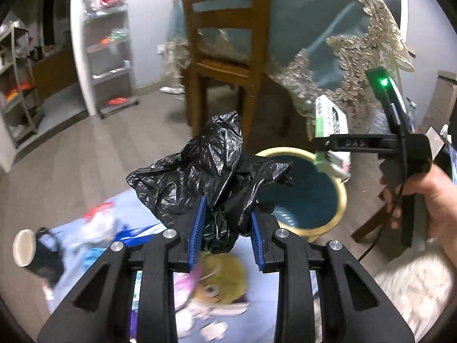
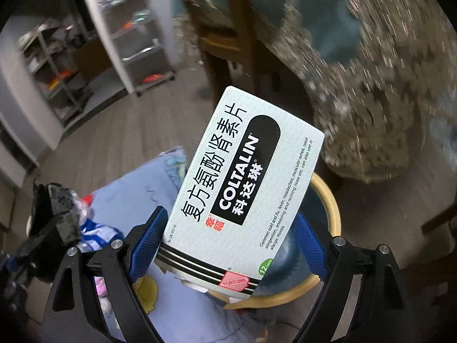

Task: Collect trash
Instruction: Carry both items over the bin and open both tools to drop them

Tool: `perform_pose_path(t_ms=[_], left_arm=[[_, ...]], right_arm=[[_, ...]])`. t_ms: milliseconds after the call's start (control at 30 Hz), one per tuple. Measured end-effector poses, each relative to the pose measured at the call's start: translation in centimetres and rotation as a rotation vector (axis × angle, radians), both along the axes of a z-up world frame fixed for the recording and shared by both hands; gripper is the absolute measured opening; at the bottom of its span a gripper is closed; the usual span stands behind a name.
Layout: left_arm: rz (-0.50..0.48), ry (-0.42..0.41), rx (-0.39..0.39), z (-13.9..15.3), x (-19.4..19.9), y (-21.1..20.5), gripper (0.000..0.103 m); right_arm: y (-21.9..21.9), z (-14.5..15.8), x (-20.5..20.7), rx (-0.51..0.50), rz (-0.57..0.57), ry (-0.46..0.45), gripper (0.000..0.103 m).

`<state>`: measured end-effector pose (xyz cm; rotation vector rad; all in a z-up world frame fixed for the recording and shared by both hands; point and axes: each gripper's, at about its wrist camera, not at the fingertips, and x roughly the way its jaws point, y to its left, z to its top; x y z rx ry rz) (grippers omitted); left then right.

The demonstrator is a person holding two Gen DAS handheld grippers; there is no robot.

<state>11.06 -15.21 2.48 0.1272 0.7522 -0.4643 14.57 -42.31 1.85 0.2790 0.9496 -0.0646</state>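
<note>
In the left wrist view my left gripper (image 1: 227, 228) is shut on a crumpled black plastic bag (image 1: 208, 171), whose loose folds stick up above the blue pads. Just right of it, a round bin (image 1: 285, 151) with a yellow rim and a teal inside stands on the floor. My right gripper (image 1: 328, 145), held by a hand (image 1: 428, 200), hangs over the bin's far right rim. In the right wrist view my right gripper (image 2: 228, 245) is shut across the width of a white medicine box (image 2: 242, 185). The bin (image 2: 332, 208) lies below the box. The black bag (image 2: 57, 208) shows at the left edge.
A blue floor mat (image 1: 137, 200) with a cartoon print and scattered litter lies under the grippers. A black cup with a pale lid (image 1: 24, 247) lies at the left. A wooden chair (image 1: 225, 65), a table with teal cloth and lace (image 1: 314, 37) and shelves (image 1: 111, 57) stand behind.
</note>
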Motion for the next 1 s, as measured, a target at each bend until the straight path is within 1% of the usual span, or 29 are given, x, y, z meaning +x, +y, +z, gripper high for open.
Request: perform_pose_path(t_ms=[100, 167, 233, 400, 467, 567, 733, 833, 900, 933, 967, 1000], left_arm=[[-0.034, 0.037, -0.010, -1.4, 1.5, -2.7, 0.028], [-0.063, 0.043, -0.001, -2.3, 2.0, -4.4, 0.028], [-0.092, 0.047, 0.008, -3.1, 2.6, -6.1, 0.028], [-0.104, 0.110, -0.023, -5.2, 4.0, -8.2, 0.028], [-0.115, 0.126, -0.018, -6.0, 4.6, -9.0, 0.028], [-0.144, 0.135, -0.001, -7.2, 5.1, -10.2, 0.028], [-0.174, 0.159, -0.029, -8.3, 6.2, -11.7, 0.028], [-0.181, 0.163, -0.035, -8.7, 6.6, -12.6, 0.028], [-0.184, 0.160, -0.030, -9.0, 6.6, -13.1, 0.034], [-0.184, 0.158, -0.031, -9.0, 6.6, -13.2, 0.043], [-0.182, 0.155, -0.034, -9.0, 6.4, -12.9, 0.054], [-0.180, 0.149, -0.043, -8.8, 6.3, -12.7, 0.059]], right_arm=[[-1.3, -0.9, 0.5, 0.018, -0.016, 0.024, 0.086], [-2.5, -1.9, 1.1, 0.021, -0.027, 0.048, 0.086], [-3.1, -3.0, 1.1, 0.047, -0.040, 0.080, 0.086], [-5.0, -5.4, 1.7, 0.068, -0.084, 0.165, 0.086], [-5.5, -6.1, 1.8, 0.078, -0.100, 0.191, 0.086], [-5.9, -6.8, 1.7, 0.100, -0.115, 0.210, 0.086], [-5.9, -6.9, 1.7, 0.118, -0.140, 0.229, 0.086], [-6.4, -6.9, 1.6, 0.132, -0.152, 0.224, 0.086], [-6.1, -6.8, 1.9, 0.126, -0.154, 0.225, 0.086], [-6.1, -6.8, 1.8, 0.127, -0.153, 0.224, 0.086], [-6.0, -6.7, 2.0, 0.140, -0.150, 0.216, 0.087], [-5.9, -6.7, 2.2, 0.147, -0.148, 0.210, 0.087]])
